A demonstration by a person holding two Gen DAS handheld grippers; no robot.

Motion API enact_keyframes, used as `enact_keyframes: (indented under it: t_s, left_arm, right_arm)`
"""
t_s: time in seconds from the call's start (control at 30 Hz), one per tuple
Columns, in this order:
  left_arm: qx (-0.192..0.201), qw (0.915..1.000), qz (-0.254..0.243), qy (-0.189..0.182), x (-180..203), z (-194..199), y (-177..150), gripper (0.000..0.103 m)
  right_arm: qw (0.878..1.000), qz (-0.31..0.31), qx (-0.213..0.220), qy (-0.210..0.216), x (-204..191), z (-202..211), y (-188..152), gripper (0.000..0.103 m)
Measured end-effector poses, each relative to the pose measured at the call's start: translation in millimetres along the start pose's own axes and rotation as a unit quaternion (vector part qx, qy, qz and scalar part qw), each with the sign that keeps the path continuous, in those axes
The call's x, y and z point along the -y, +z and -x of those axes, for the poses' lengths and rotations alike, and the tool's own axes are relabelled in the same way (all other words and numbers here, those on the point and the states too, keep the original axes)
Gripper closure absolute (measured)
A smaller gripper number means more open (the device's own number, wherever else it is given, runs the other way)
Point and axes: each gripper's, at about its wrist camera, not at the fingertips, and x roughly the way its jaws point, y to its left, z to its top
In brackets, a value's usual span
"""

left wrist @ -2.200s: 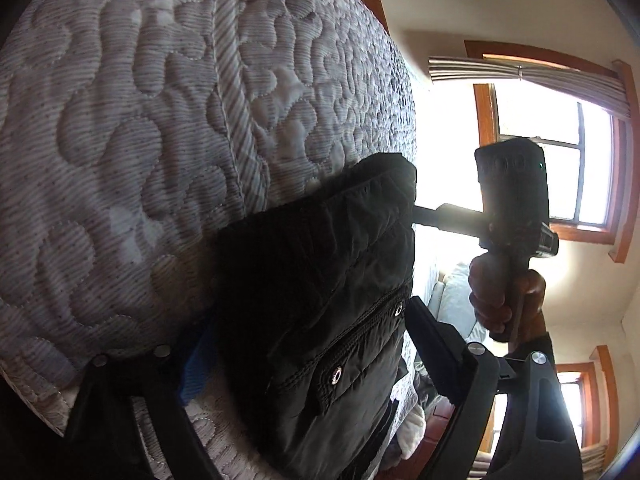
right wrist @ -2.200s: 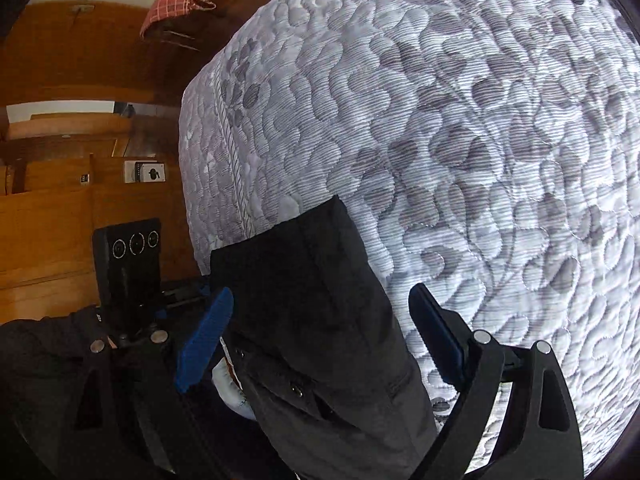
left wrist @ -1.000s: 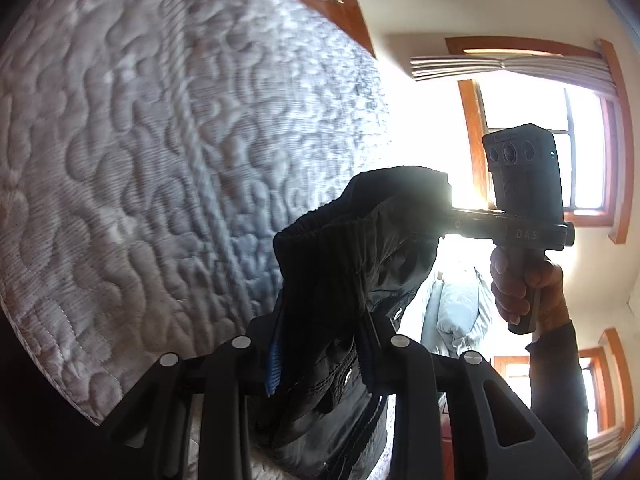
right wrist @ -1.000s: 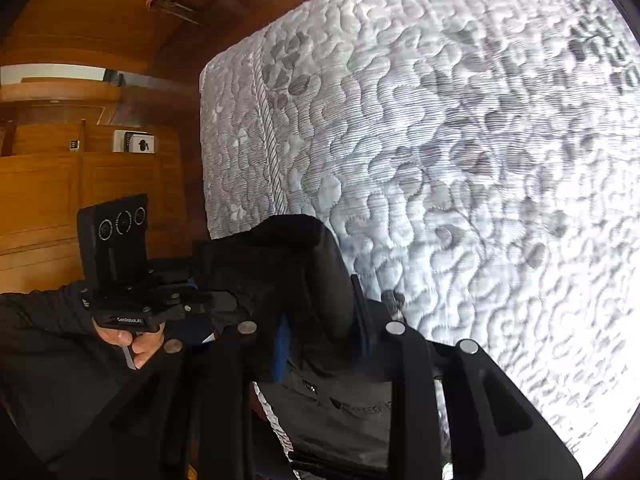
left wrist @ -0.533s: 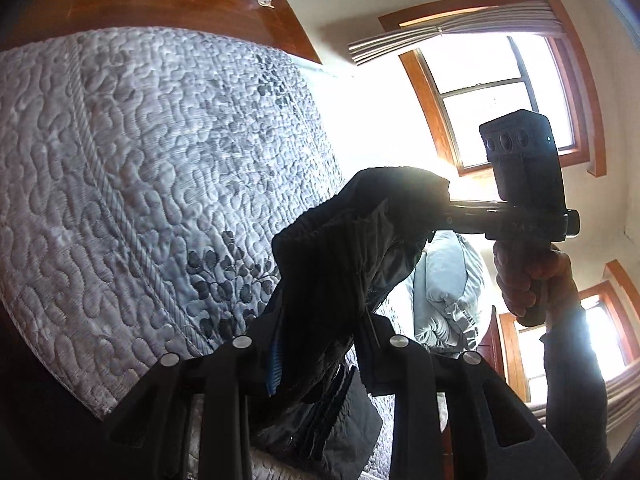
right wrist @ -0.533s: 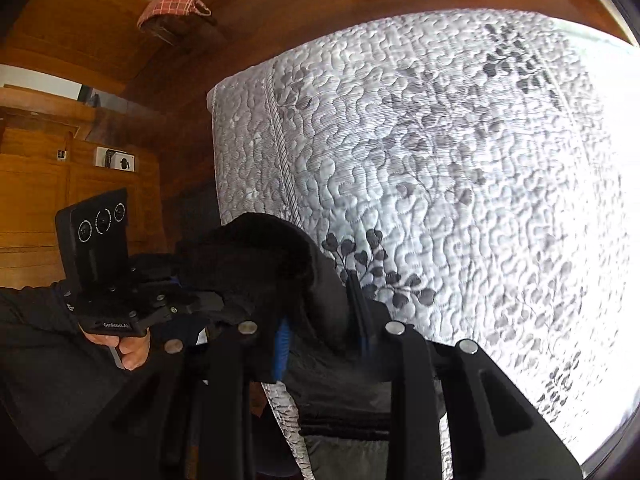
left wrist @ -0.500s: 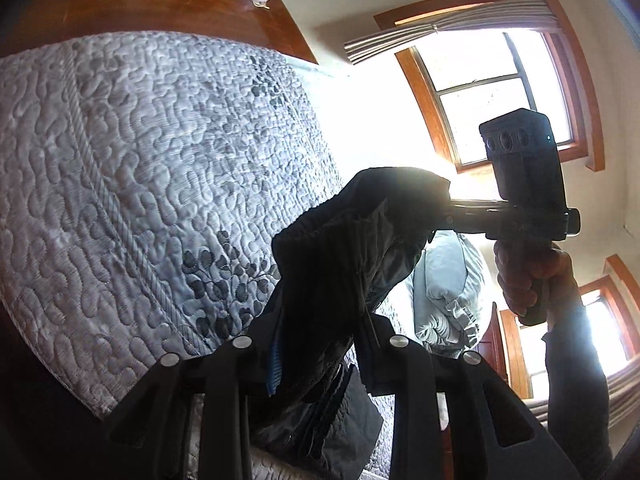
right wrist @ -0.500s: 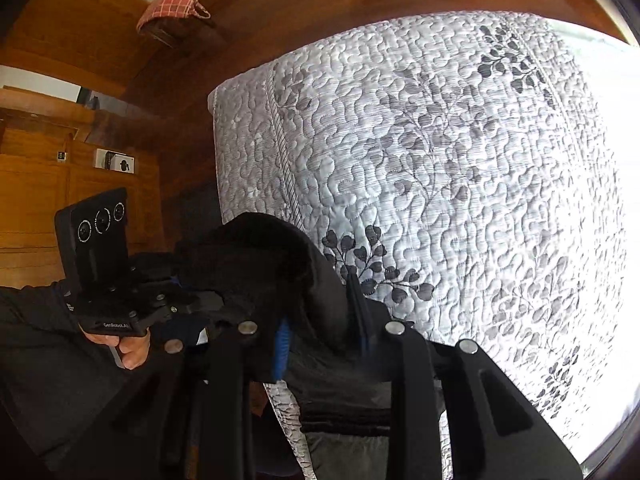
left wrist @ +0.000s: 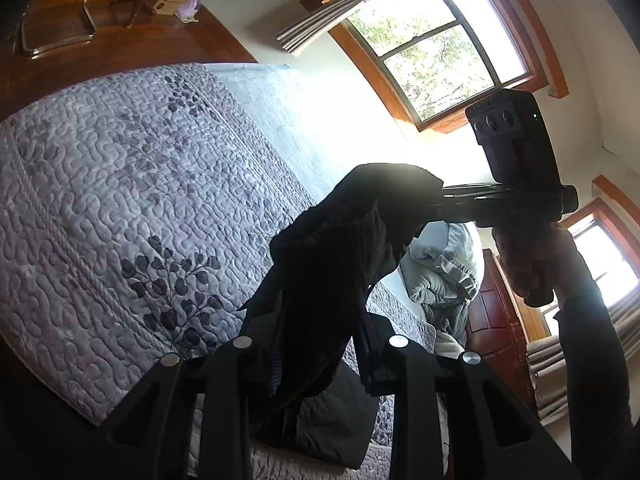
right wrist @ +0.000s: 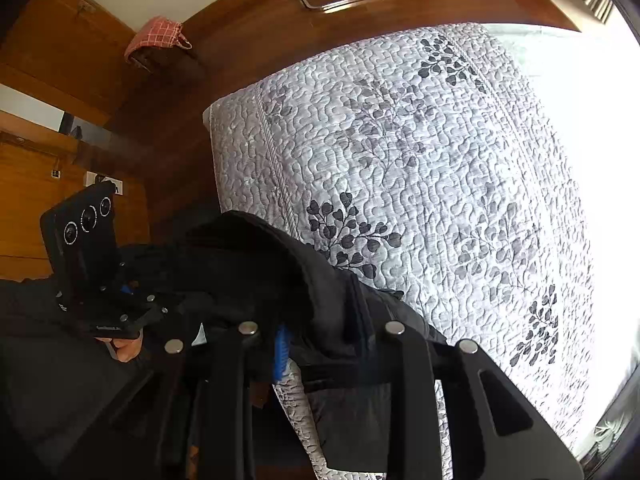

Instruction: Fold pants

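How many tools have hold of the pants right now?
2. The left tool grips one bunched end of the black pants; the right tool grips the other end. Fabric hides most of the pads.

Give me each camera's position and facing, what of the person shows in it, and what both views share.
Left wrist view: rides the left gripper, looking across the quilted bed toward the window; shows its fingers clamped on the black pants, plus the right hand.
Right wrist view: rides the right gripper, looking steeply down on the bed and wooden floor; shows the left hand.
Shared: pants, bed, and each sees the other gripper.
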Motion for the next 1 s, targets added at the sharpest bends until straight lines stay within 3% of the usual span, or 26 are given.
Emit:
enact_keyframes:
  t_s: [0.5,1.0]
  left_arm:
    - [-0.024,0.9964,-0.081,-0.010,64.8,-7.8,-26.8,0.074]
    - [-0.055,0.9861,-0.156,-0.020,129.0,-30.0,-69.6,0.074]
  right_arm:
    - [0.998,-0.035,0.040,-0.027,4.6,41.3,-73.5,0.080]
    - [0.993,-0.076,0.075,-0.054,14.6,68.2,-163.0,0.081]
